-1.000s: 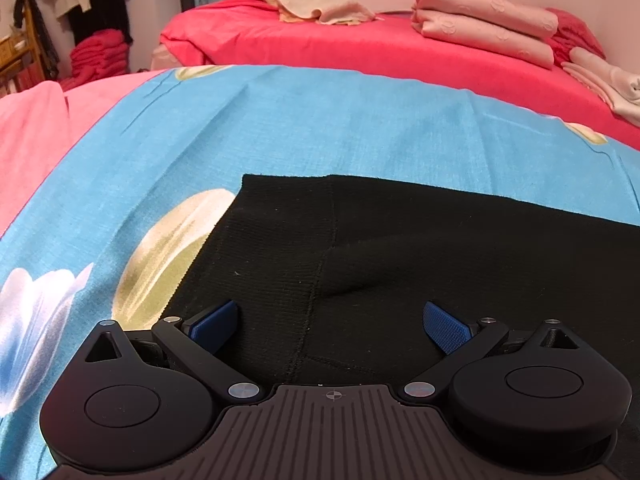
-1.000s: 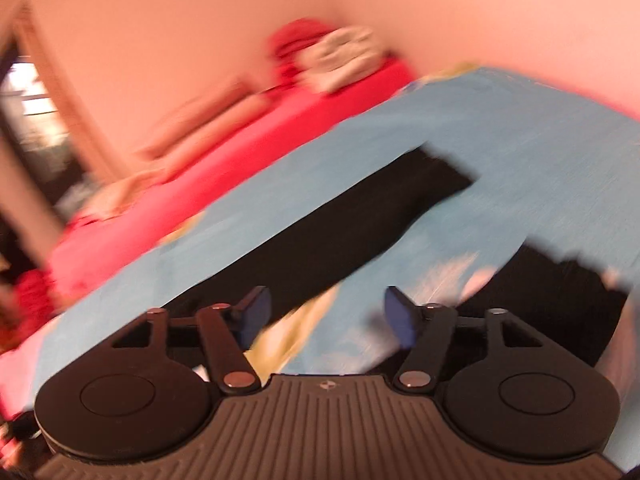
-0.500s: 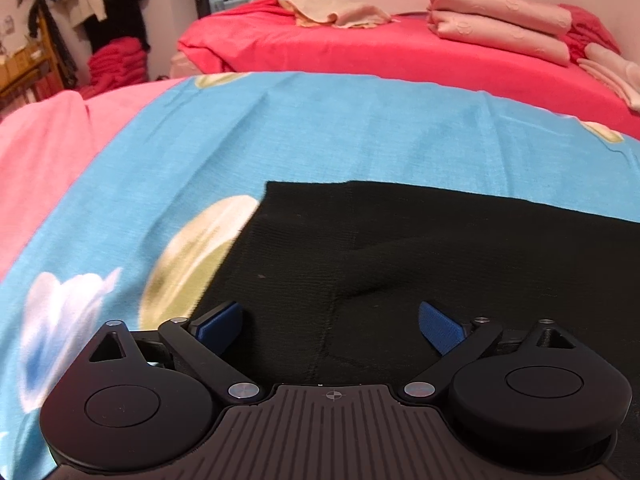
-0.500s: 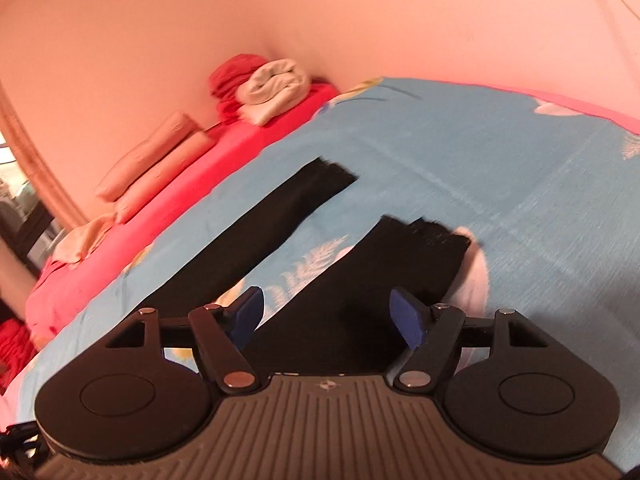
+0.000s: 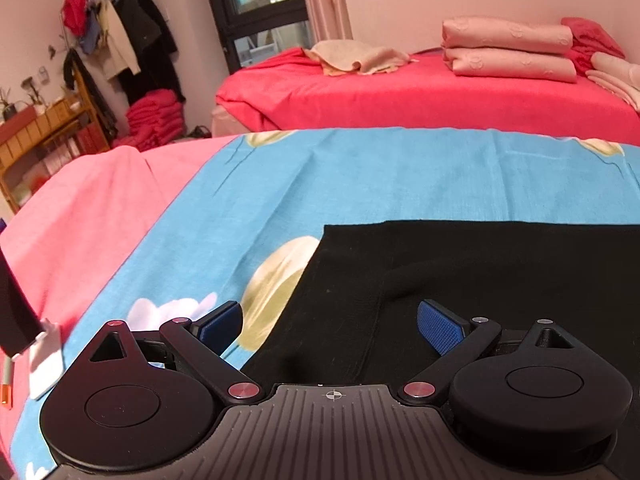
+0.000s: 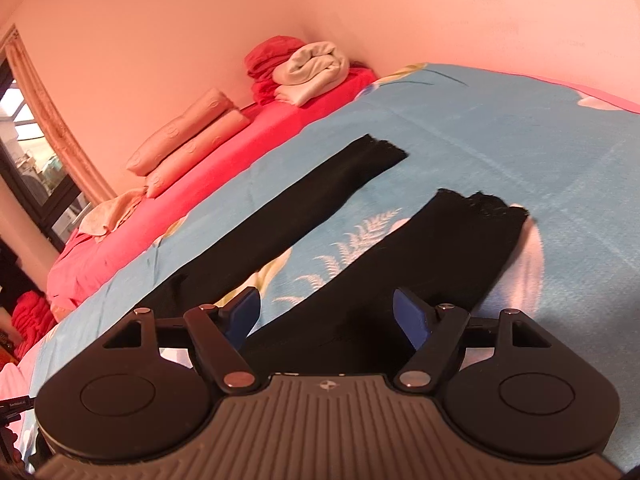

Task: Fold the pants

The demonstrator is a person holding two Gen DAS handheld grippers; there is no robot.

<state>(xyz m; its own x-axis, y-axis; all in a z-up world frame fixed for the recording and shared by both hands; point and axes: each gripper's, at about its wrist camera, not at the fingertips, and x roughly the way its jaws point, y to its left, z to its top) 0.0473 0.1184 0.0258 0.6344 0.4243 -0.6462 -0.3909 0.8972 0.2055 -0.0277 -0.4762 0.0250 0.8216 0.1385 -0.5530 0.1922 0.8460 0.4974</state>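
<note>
Pulled back now, the left gripper point(image 5: 330, 322) hovers with jaws wide over the waist end of the black knit pants point(image 5: 460, 276), flat on the blue floral bedsheet point(image 5: 360, 176). Right gripper point(image 6: 325, 311), equally wide, holds nothing above the near leg; both legs splay apart beyond.

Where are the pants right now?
The black pants lie flat on the blue bedsheet, legs spread apart in the right wrist view, waist end under the open left gripper.
</note>
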